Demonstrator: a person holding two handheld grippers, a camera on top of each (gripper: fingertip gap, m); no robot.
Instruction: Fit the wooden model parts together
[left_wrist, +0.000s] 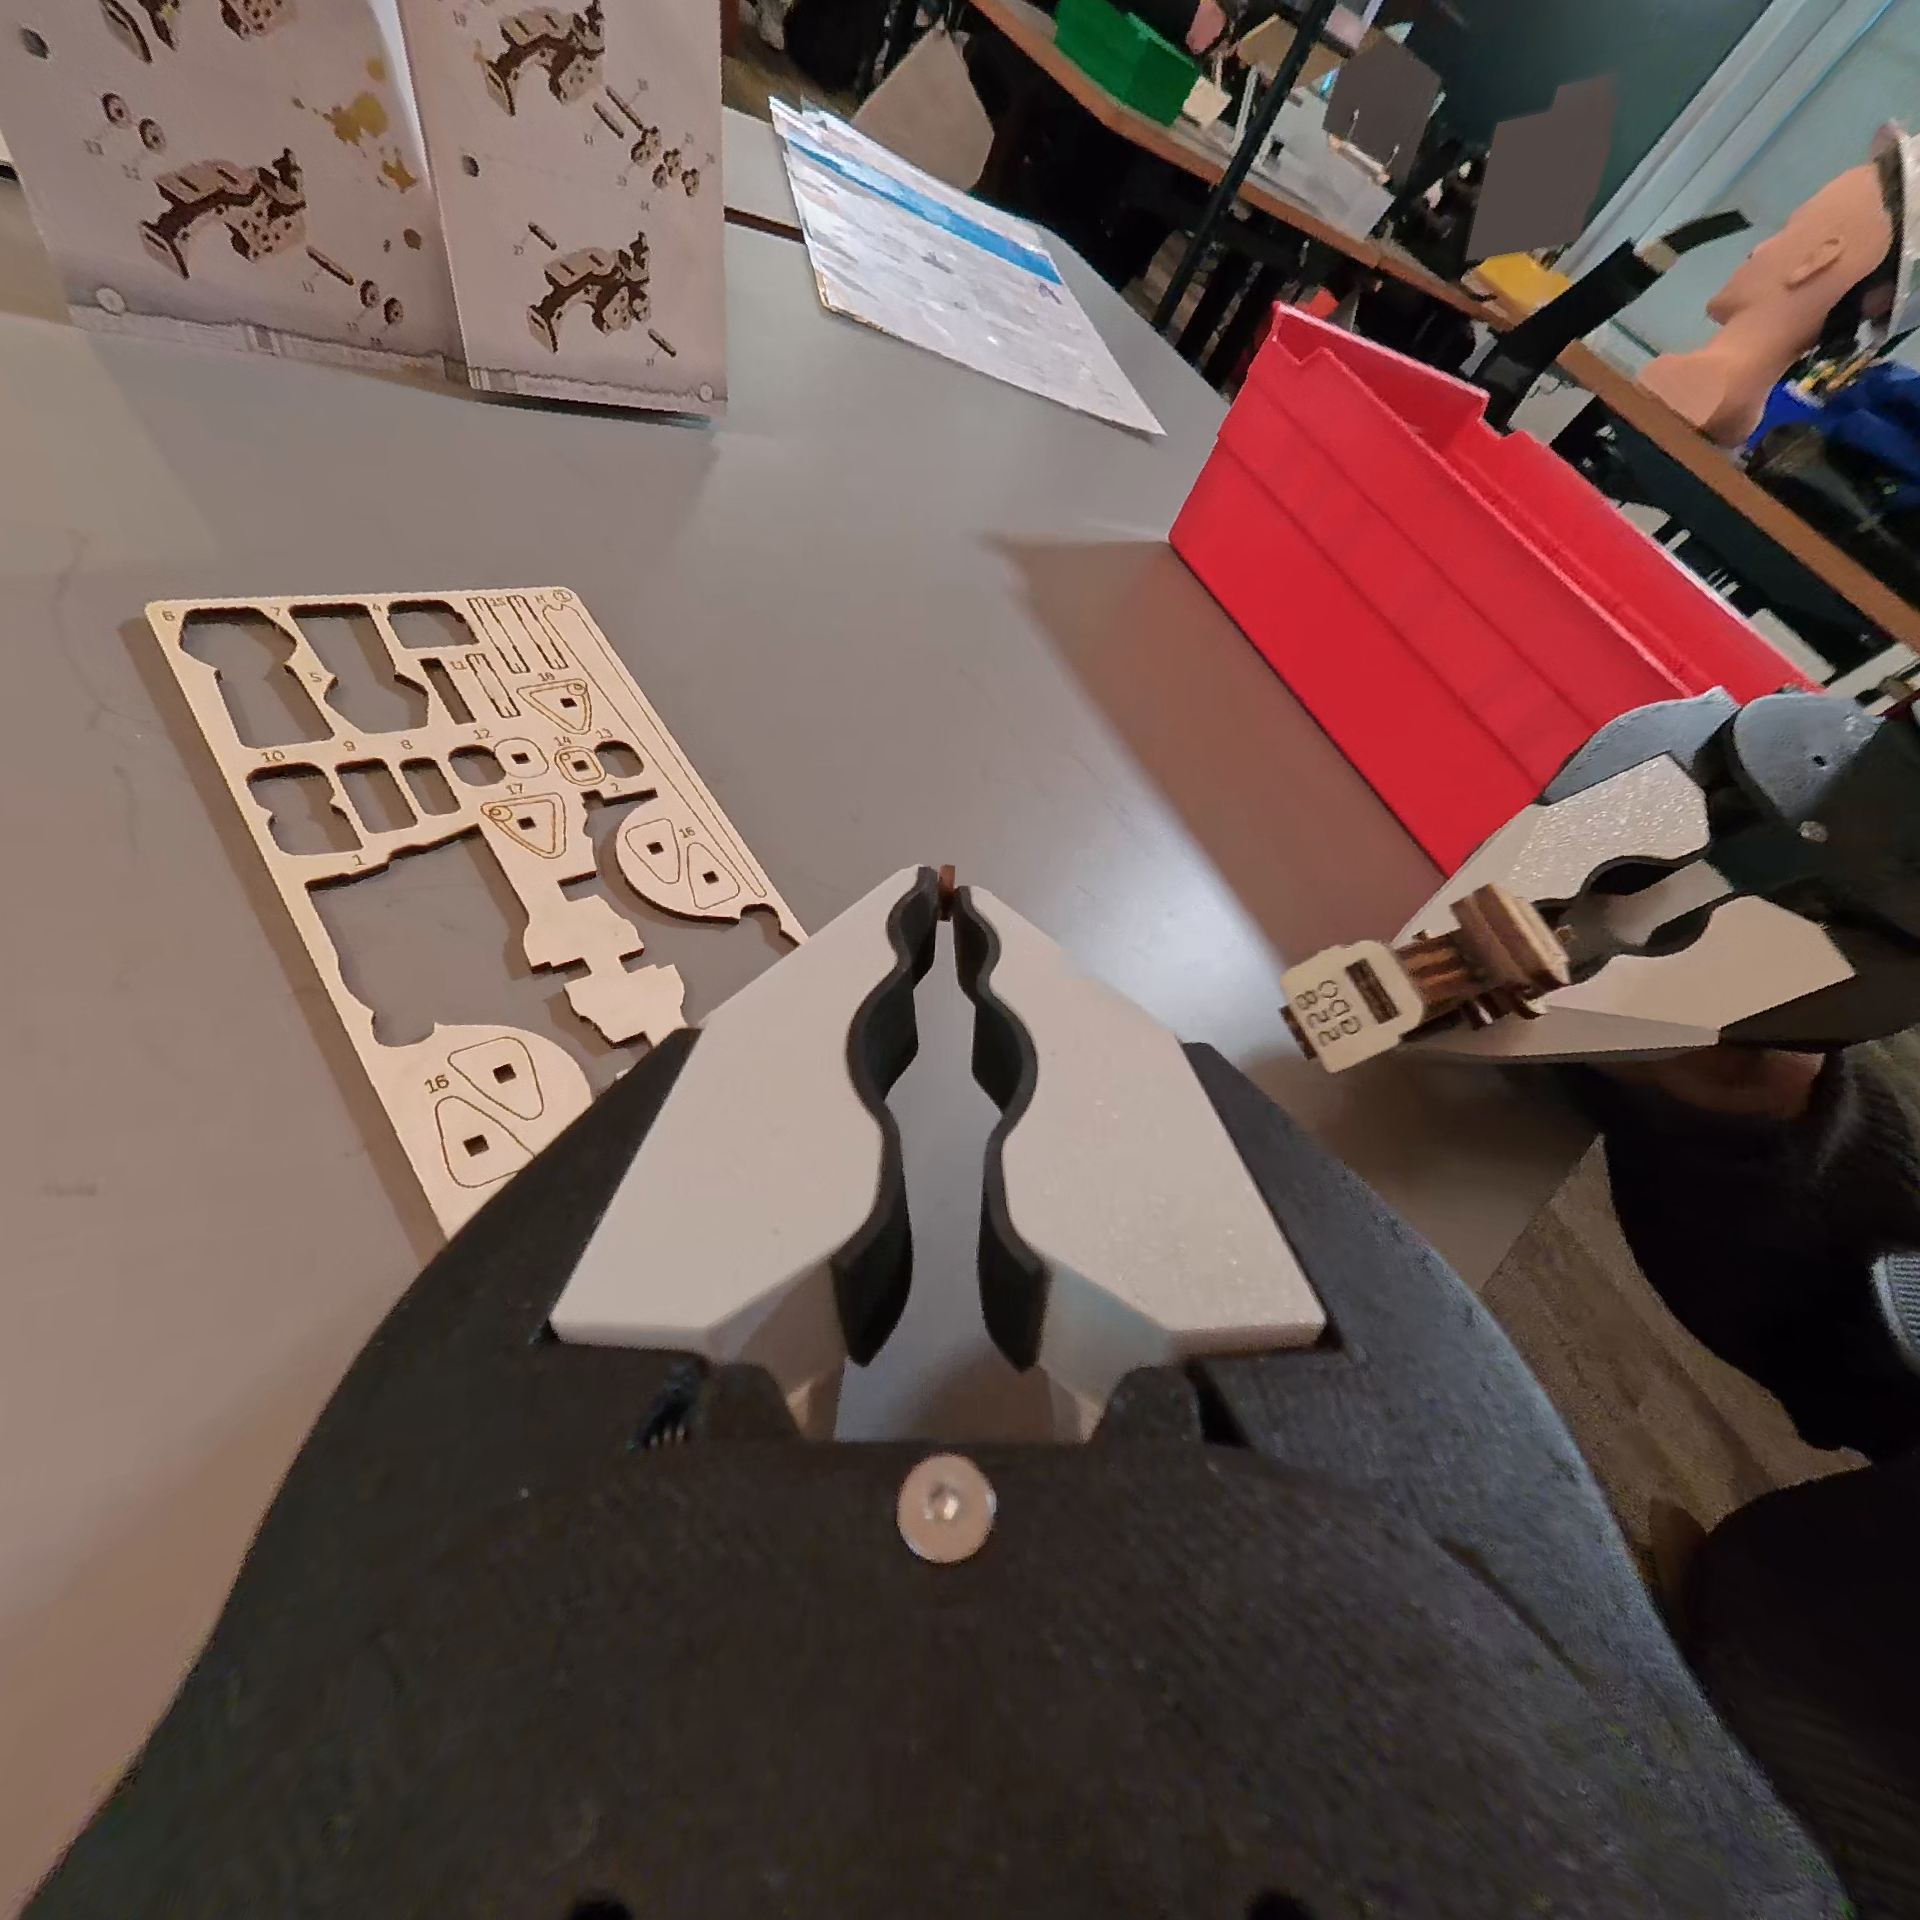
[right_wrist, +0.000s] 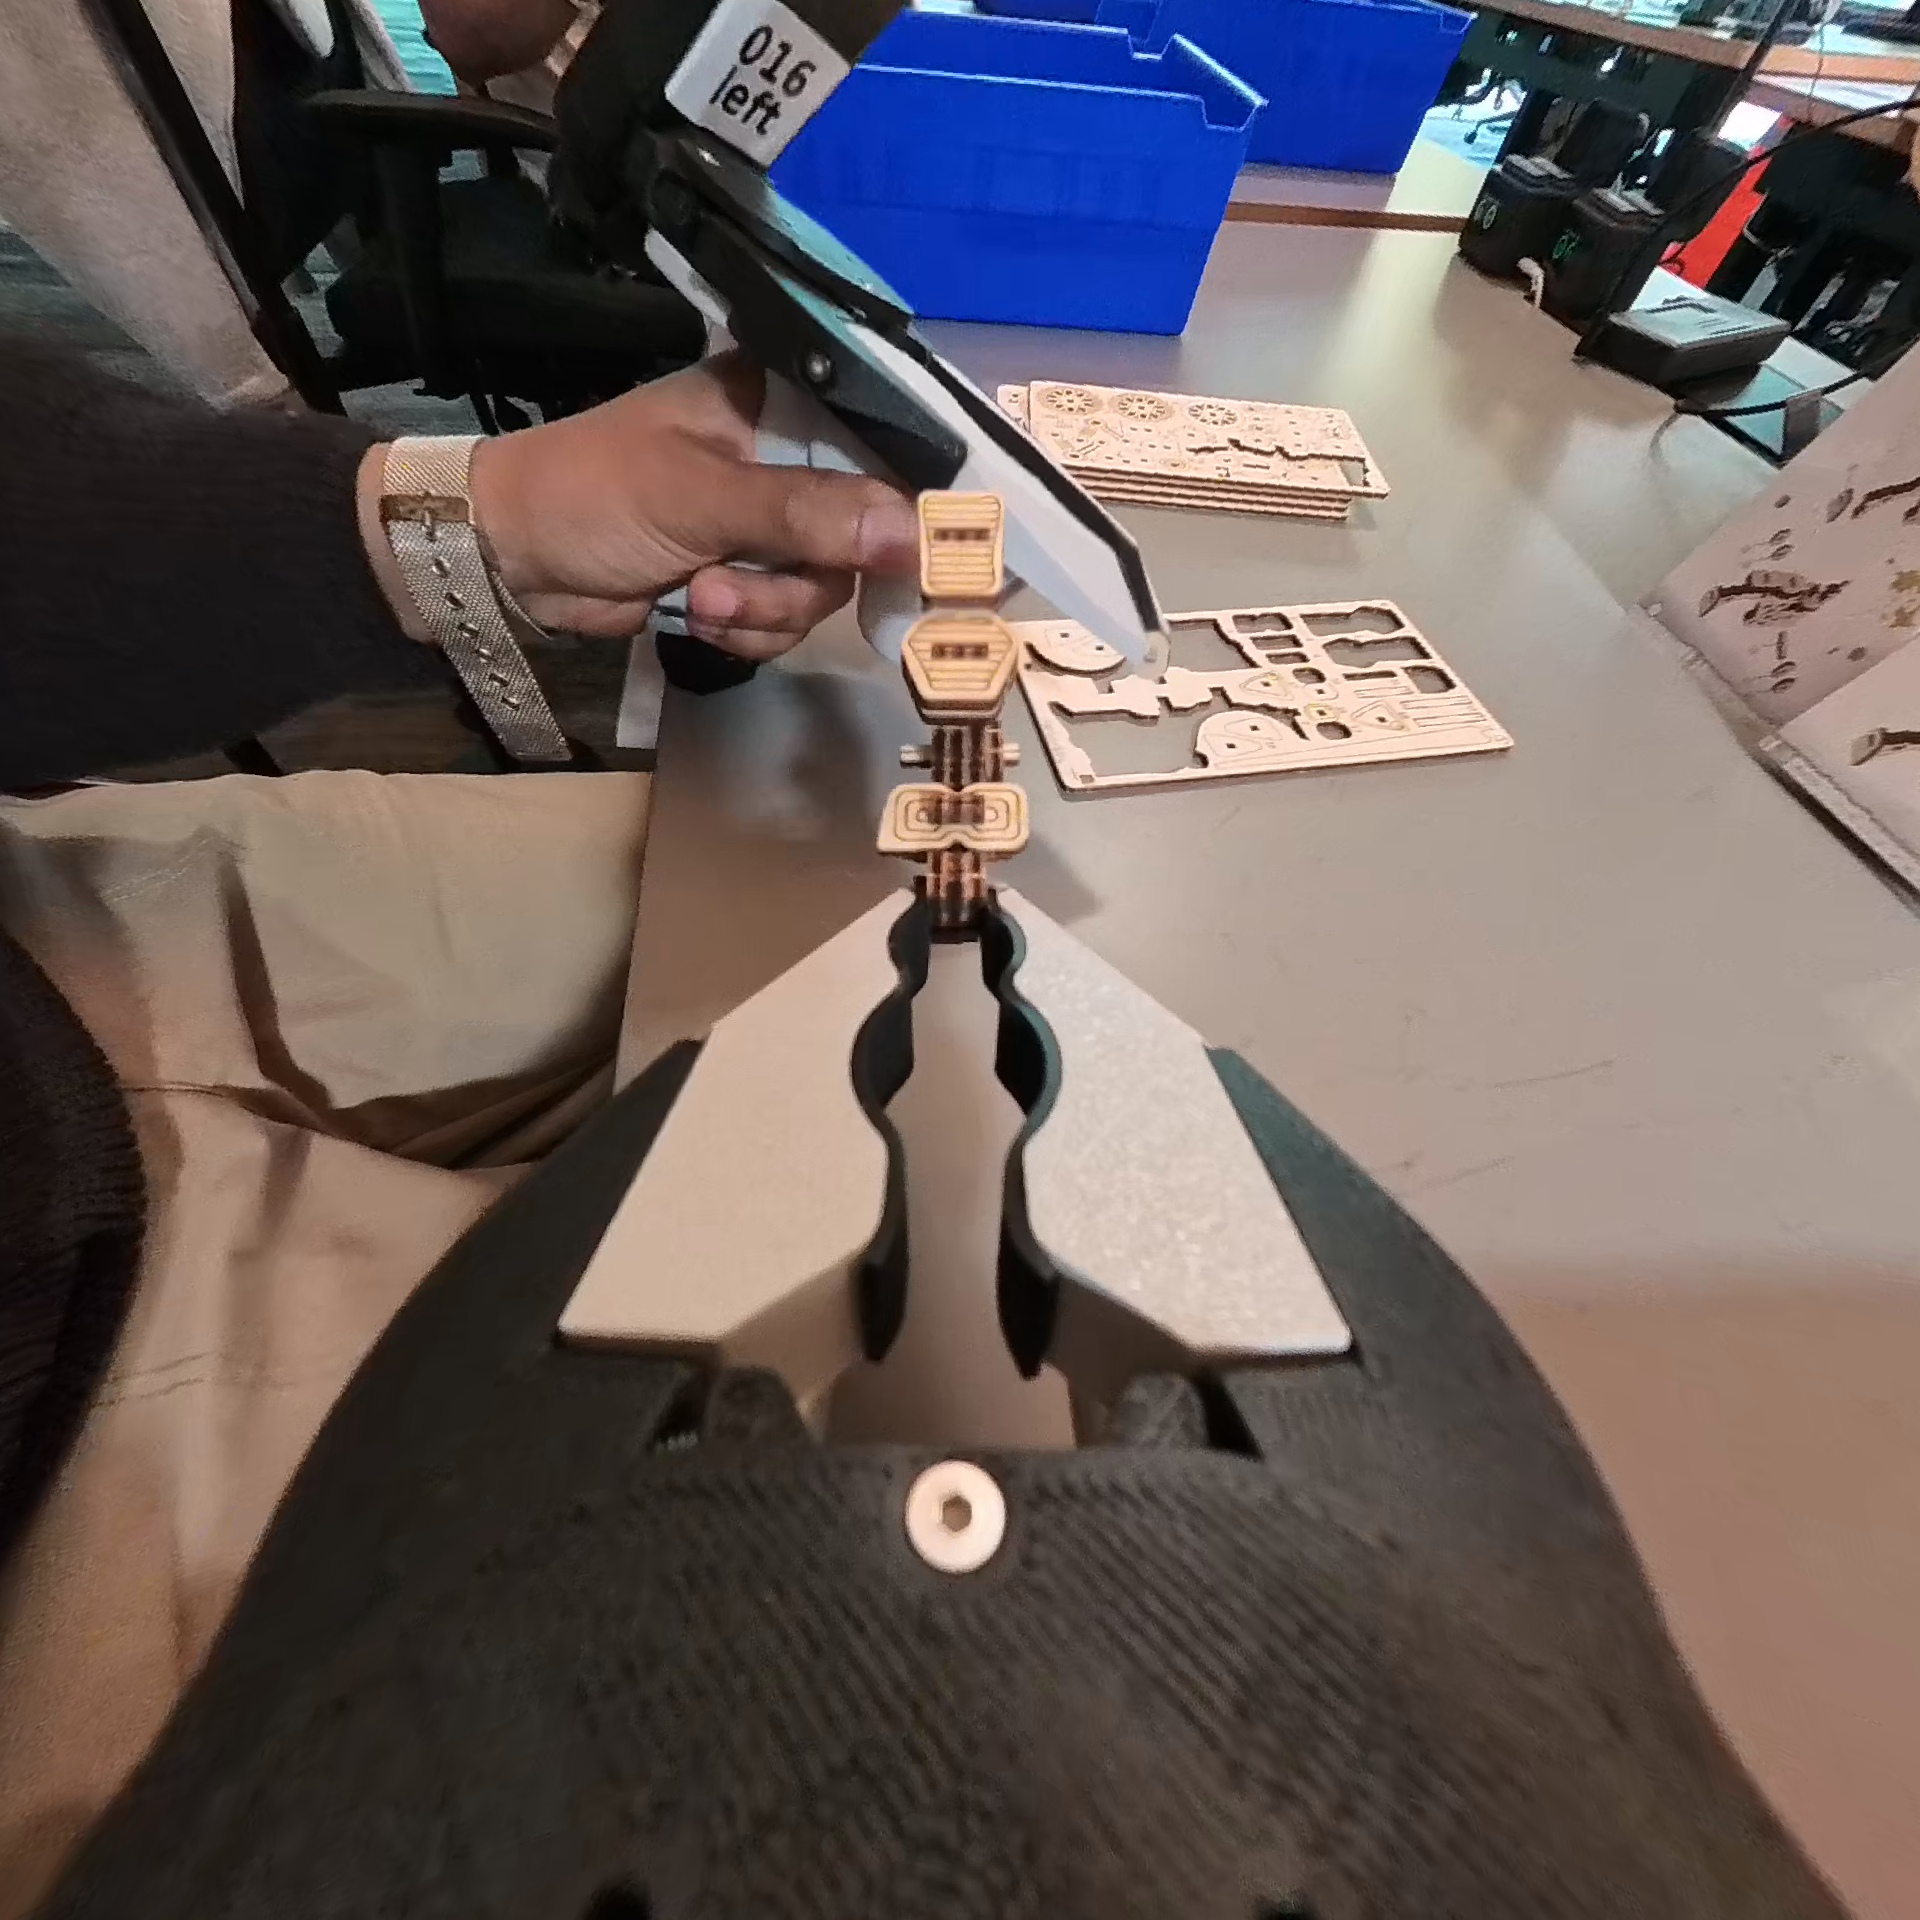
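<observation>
My left gripper (left_wrist: 943, 902) is shut on a small brown wooden piece (left_wrist: 945, 881) pinched at its tips, held above the table near the punched-out wooden parts sheet (left_wrist: 416, 831). My right gripper (right_wrist: 954, 920) is shut on the base of a slim, partly built wooden model (right_wrist: 956, 727) that points away from it, in the air off the table's edge. In the left wrist view the right gripper (left_wrist: 1423, 997) and the model (left_wrist: 1475, 961) sit to the right. In the right wrist view the left gripper (right_wrist: 1148, 649) hovers over the sheet (right_wrist: 1351, 717), beyond the model.
A red bin (left_wrist: 1455, 623) stands at the right, instruction pages (left_wrist: 364, 208) and a leaflet (left_wrist: 956, 270) at the back. A stack of uncut wooden sheets (right_wrist: 1195, 447) and blue bins (right_wrist: 1018, 177) lie beyond. A person's hand (right_wrist: 644, 520) holds the left gripper. Left tips to right tips: about 10 cm.
</observation>
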